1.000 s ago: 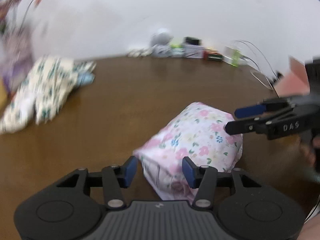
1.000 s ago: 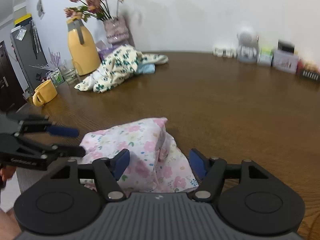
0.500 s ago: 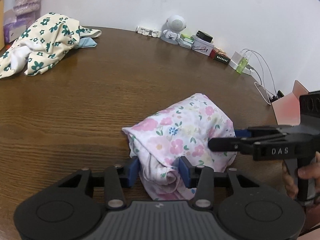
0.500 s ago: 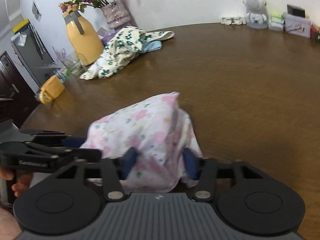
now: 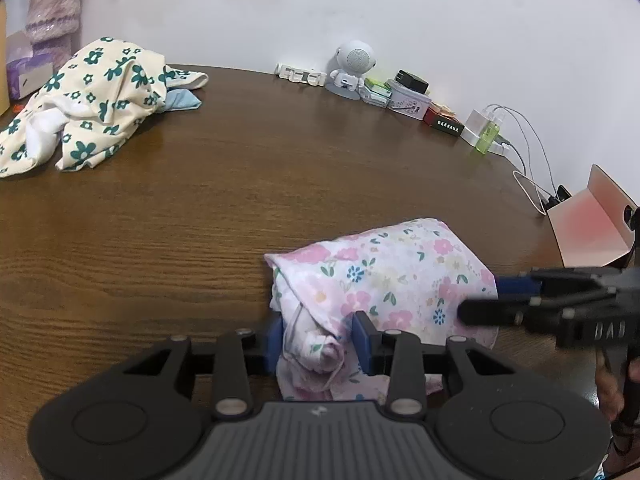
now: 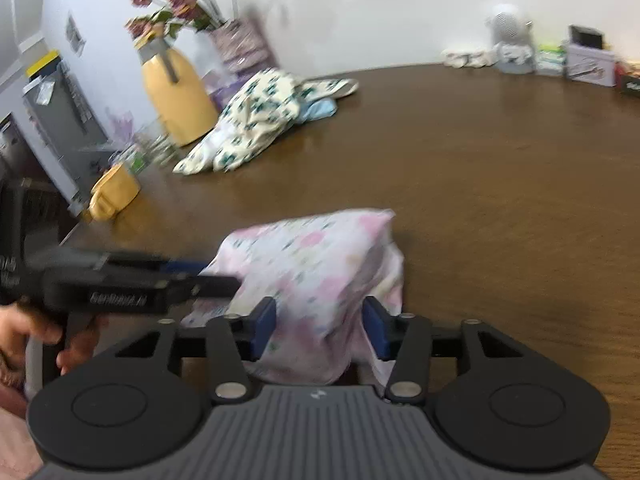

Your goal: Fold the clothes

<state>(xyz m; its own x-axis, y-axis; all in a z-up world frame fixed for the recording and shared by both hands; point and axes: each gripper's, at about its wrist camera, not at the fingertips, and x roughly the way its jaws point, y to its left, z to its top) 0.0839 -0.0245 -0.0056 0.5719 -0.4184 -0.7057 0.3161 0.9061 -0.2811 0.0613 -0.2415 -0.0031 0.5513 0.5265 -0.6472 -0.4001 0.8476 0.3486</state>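
Observation:
A pink floral garment [image 5: 384, 276] lies bunched in a folded bundle on the brown wooden table [image 5: 200, 220], near its front edge. My left gripper [image 5: 318, 340] is shut on the bundle's rolled near end, with cloth filling the gap between its blue pads. In the right wrist view the same garment [image 6: 312, 252] bulges between the pads of my right gripper [image 6: 320, 328], which is shut on it. Each gripper shows in the other's view: the right gripper [image 5: 480, 300] at the bundle's right edge, the left gripper [image 6: 216, 276] at its left edge.
A cream garment with green flowers [image 5: 100, 100] and a blue cloth [image 5: 182, 100] lie at the far left. A yellow jug [image 6: 176, 96], yellow mug [image 6: 114, 194] and flower vase [image 6: 240, 46] stand beyond. A robot figure [image 5: 354, 68], boxes, chargers and cables line the back wall. A pink box [image 5: 588, 224] sits at right.
Both grippers have moved in onto the pink bundle and their fingers have narrowed onto the cloth. The bundle now sits pinched at both ends.

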